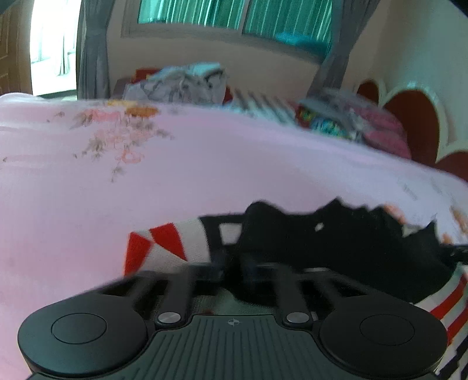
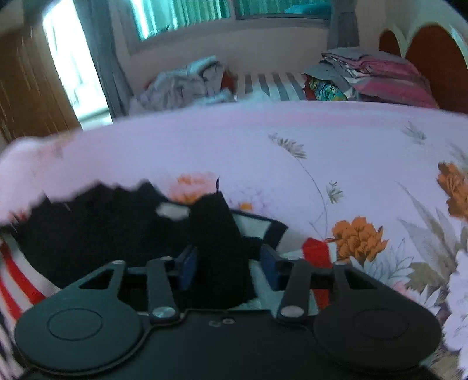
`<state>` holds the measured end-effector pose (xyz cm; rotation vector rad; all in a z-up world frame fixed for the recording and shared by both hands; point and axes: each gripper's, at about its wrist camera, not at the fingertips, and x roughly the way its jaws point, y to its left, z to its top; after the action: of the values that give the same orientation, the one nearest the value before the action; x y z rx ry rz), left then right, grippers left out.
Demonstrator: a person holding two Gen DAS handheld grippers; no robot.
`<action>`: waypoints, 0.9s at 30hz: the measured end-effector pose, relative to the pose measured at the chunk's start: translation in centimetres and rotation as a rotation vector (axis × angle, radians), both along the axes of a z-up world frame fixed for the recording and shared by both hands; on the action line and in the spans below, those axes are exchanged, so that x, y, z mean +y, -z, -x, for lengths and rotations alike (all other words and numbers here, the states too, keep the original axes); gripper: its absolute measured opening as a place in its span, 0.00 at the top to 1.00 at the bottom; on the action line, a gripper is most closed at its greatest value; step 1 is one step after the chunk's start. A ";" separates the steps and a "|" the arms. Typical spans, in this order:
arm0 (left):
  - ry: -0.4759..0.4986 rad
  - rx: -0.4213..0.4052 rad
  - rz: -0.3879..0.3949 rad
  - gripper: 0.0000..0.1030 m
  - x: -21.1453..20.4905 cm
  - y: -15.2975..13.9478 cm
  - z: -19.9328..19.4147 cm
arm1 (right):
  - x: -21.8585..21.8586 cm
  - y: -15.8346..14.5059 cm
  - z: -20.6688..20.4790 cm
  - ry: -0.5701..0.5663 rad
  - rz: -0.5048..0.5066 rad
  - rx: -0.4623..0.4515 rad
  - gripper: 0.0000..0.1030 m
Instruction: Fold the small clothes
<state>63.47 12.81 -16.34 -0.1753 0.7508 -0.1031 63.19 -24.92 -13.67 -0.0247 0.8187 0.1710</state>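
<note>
A small garment with a black waistband and white, red and black stripes (image 1: 336, 242) lies low on the pink floral bedsheet (image 1: 204, 163). My left gripper (image 1: 232, 269) is shut on its black waistband edge near a red-and-white patterned corner (image 1: 158, 245). In the right wrist view the same garment (image 2: 102, 231) spreads to the left. My right gripper (image 2: 228, 263) has its blue pads (image 2: 187, 267) closed around a raised fold of the black fabric (image 2: 218, 233).
Crumpled light clothes (image 1: 181, 81) lie at the far edge of the bed. A stack of folded fabrics (image 2: 371, 76) sits by the red headboard (image 2: 433, 58). A window with grey curtains (image 1: 234, 14) is behind.
</note>
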 end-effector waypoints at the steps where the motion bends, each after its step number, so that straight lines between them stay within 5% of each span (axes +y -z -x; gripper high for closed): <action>1: -0.019 -0.027 -0.013 0.97 0.0 -0.4 0.5 | 0.1 -0.2 0.1 -0.005 0.007 -0.007 0.95; 6: -0.135 -0.141 -0.055 0.97 1.1 -0.7 3.3 | -1.5 -1.0 1.4 0.070 -0.017 -0.081 0.96; 8: -0.153 -0.049 -0.063 0.97 1.3 1.1 2.2 | -1.7 0.7 0.8 0.088 -0.007 -0.032 0.96; 15: -0.118 -0.037 -0.162 0.96 -0.4 0.8 1.4 | -1.0 0.9 0.7 0.095 0.013 -0.045 0.88; 18: -0.111 -0.021 -0.156 0.78 -0.2 0.2 1.2 | -0.3 -0.1 1.3 0.098 0.022 -0.077 0.60; 20: -0.156 -0.070 -0.183 0.56 -0.7 -1.2 1.6 | 0.6 -0.8 1.5 0.074 0.027 -0.090 0.61; 22: -0.184 -0.181 -0.211 0.53 -1.6 -2.7 3.0 | 1.9 -1.1 1.4 0.025 0.001 -0.081 0.64; 24: -0.130 -0.194 -0.162 0.53 -3.9 -3.4 3.0 | 4.4 -0.9 1.3 -0.045 -0.001 -0.070 0.67; 27: 0.087 -0.116 -0.106 0.53 -8.9 -2.4 2.2 | 7.9 -0.1 1.0 -0.136 0.018 -0.052 0.67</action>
<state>61.23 3.92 -13.96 -0.0352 0.6465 -0.1546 62.18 -16.99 -13.53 -0.1022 0.7666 0.2903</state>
